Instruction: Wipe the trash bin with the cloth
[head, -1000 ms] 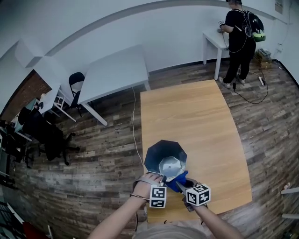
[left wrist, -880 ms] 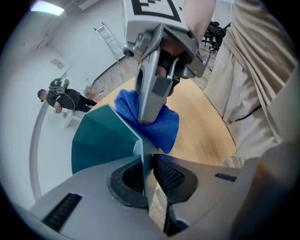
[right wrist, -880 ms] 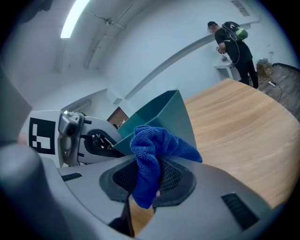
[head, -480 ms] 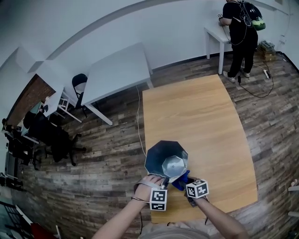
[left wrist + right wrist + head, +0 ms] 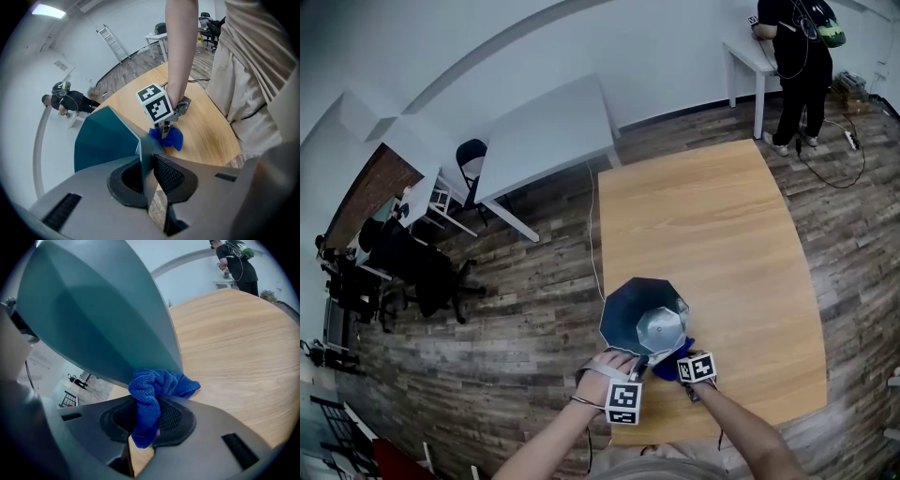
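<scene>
blue terry cloth (image 5: 151,389), bunched into a wad, is pinched between the jaws of the right gripper (image 5: 148,417). a loose tail hangs below the jaws and the rest bulges out in front. that bulge touches the outer wall of the teal many-sided trash bin (image 5: 103,319), low down where the wall nears the light wooden table (image 5: 234,343). the left gripper (image 5: 149,169) has its jaws nearly together, clamped on the thin edge of the bin's rim, so it acts as the anchor. in the head view the bin sits near the lower edge of the table, at the lower centre of the frame. its mouth faces up and a silvery bottom shows inside. both grippers crowd its near side.

the step in hand looks like wiping the outside wall. to do it well, i judge the right gripper should press the wad squarely on one flat panel and drag along it, panel by panel, rather than dabbing with the tip. the rim grip should hold firm, since the bin seems light and stands close to the table's edge. a hard push could slide or tip it.
</scene>
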`<state>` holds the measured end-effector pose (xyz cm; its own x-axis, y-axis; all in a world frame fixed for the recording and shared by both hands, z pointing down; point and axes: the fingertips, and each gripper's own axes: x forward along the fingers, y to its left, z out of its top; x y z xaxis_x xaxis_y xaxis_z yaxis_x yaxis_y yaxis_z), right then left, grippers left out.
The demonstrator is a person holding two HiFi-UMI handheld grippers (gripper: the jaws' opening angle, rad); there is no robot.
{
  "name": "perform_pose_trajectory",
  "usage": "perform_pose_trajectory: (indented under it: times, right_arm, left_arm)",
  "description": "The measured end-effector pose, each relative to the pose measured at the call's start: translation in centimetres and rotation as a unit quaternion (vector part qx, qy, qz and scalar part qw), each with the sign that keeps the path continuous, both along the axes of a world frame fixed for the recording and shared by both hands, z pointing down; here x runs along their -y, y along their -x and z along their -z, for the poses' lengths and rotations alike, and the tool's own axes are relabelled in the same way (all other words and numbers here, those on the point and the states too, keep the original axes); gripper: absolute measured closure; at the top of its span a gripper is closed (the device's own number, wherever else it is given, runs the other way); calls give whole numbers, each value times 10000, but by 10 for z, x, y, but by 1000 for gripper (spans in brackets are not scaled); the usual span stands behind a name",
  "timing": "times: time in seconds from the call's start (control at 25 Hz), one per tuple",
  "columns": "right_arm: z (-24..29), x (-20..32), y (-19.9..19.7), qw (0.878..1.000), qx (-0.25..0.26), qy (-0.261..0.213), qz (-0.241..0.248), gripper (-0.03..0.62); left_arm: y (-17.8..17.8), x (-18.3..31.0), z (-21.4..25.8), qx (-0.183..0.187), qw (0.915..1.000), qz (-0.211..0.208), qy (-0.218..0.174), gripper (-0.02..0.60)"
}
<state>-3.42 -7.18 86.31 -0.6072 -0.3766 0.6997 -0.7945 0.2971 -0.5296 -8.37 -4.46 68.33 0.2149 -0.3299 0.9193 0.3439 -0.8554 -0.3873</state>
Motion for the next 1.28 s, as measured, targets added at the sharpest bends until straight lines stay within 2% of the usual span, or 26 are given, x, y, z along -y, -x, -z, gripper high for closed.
perform_pose_trajectory:
  times: [0.12,0.24,0.44,0.76,1.0,1.28]
  right_arm:
    - [-21,4,0,9998,-148,87,108,514]
    - [-31,7,0,9998,-69,150,136,514]
    - [-14,2,-2,9998,-1,107,194,514]
    - [81,-28,-17,9971,531,-492,233,514]
    - [159,-41,-32,9913,910,-944,-130,514]
    - [227,-44,-11,9817,1342,-1313,-325,514]
  left_arm:
    - [0,2,0,-6,10000,37,-8,537]
    - [0,3,-2,-18,10000,84,-4,537]
    - [1,3,-2,-113,9994,314,83,537]
    - [3,2,0,-168,9970,713,255,538]
    - [-9,2,-1,-217,9943,941,445,540]
    - [-18,0,1,-237,9909,1194,581,541]
